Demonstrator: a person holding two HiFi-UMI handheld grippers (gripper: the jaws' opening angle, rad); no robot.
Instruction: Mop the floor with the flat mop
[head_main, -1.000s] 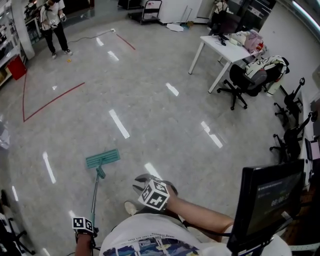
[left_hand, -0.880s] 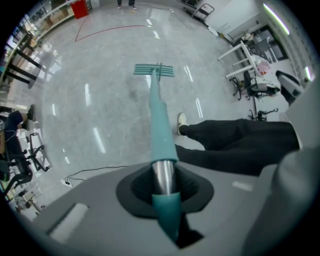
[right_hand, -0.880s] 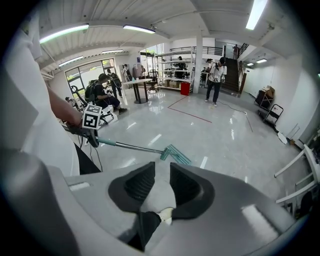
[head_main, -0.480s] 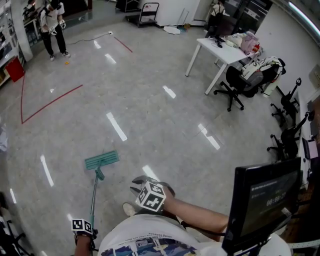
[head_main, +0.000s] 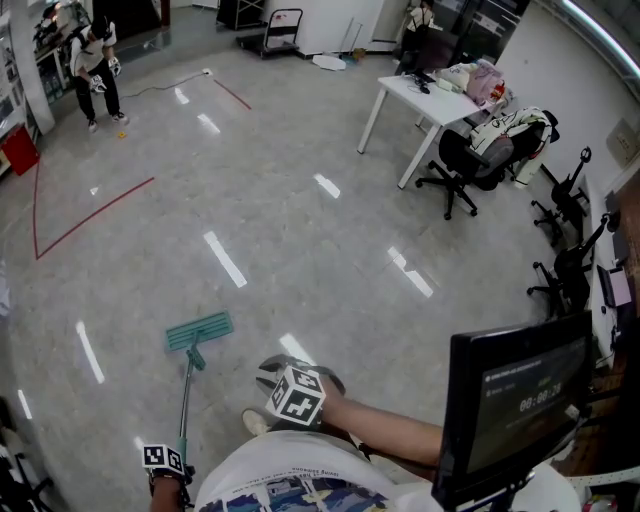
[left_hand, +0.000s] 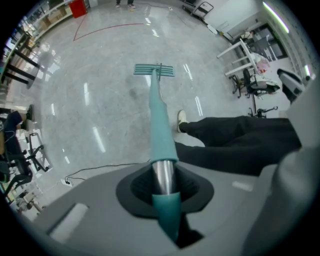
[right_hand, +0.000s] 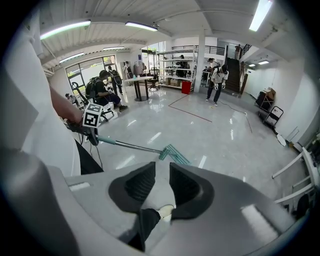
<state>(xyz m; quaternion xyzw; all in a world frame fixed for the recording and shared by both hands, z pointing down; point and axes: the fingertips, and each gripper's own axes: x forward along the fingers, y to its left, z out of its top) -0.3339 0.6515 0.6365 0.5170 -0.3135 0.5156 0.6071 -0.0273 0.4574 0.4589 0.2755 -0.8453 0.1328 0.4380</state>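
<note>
The flat mop's teal head lies flat on the glossy grey floor, ahead of me and to the left. Its thin handle runs back to my left gripper at the bottom edge. In the left gripper view the jaws of the left gripper are shut around the teal-and-metal handle, and the mop head shows at its far end. My right gripper hovers near my waist, right of the handle. In its own view the right gripper has its jaws nearly together with nothing between them.
A white table and black office chairs stand at the far right. A dark monitor is close on my right. Red tape lines mark the floor to the left, where a person stands. My shoe is near the mop handle.
The mop head has slid a little nearer to me, and the head view has turned slightly. Both grippers keep their hold and place.
</note>
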